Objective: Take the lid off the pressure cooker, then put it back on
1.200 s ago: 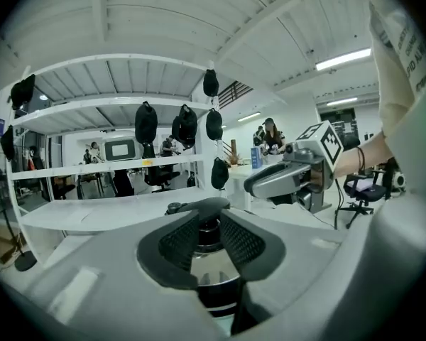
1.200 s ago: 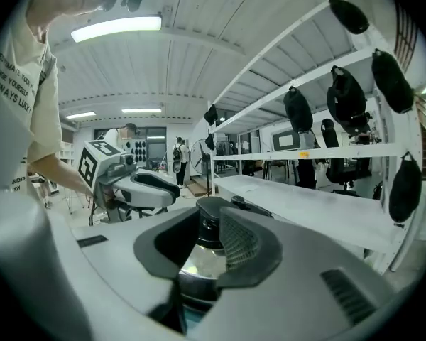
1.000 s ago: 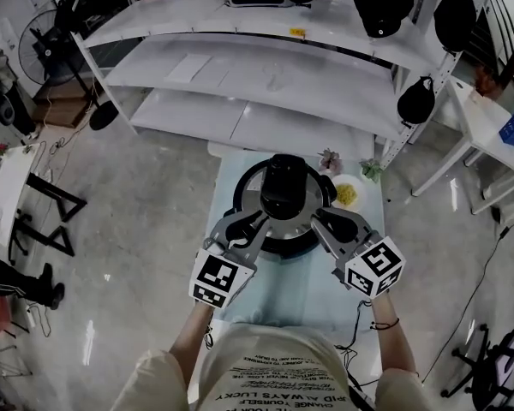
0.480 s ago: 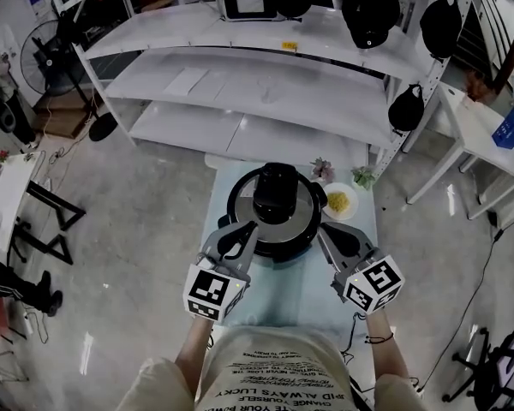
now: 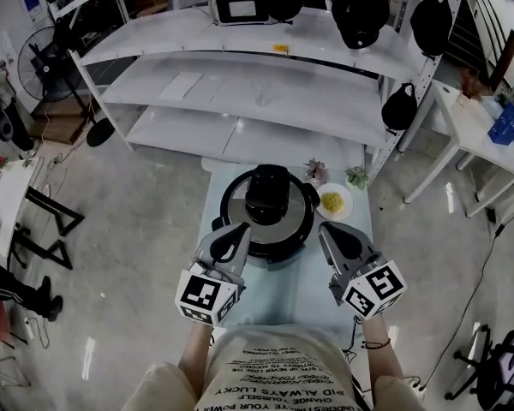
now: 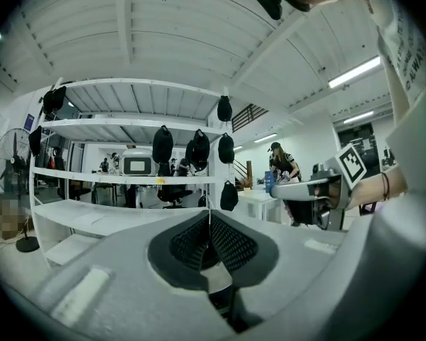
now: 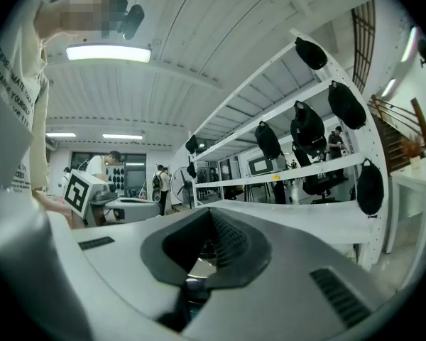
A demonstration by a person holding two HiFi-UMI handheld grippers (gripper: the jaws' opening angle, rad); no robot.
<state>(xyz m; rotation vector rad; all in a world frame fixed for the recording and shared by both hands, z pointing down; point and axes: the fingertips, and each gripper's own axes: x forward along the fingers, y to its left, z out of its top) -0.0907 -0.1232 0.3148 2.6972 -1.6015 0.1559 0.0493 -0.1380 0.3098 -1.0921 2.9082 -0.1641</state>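
Beyond both grippers (image 5: 239,229) (image 5: 325,229) sits the pressure cooker (image 5: 266,199).

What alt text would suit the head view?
Seen from above, a person holds the left claw and right claw, both shut, close to a lidded pressure cooker on a small table. A plate of yellow food sits beside it.

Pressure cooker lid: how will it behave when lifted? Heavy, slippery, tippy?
Probably rigid and heavy for its size: the lid looks like shiny metal. Bare metal is likely slippery; the bulky black handle on top seems the safer grip. Wide and round, so it may tilt if lifted from one side.
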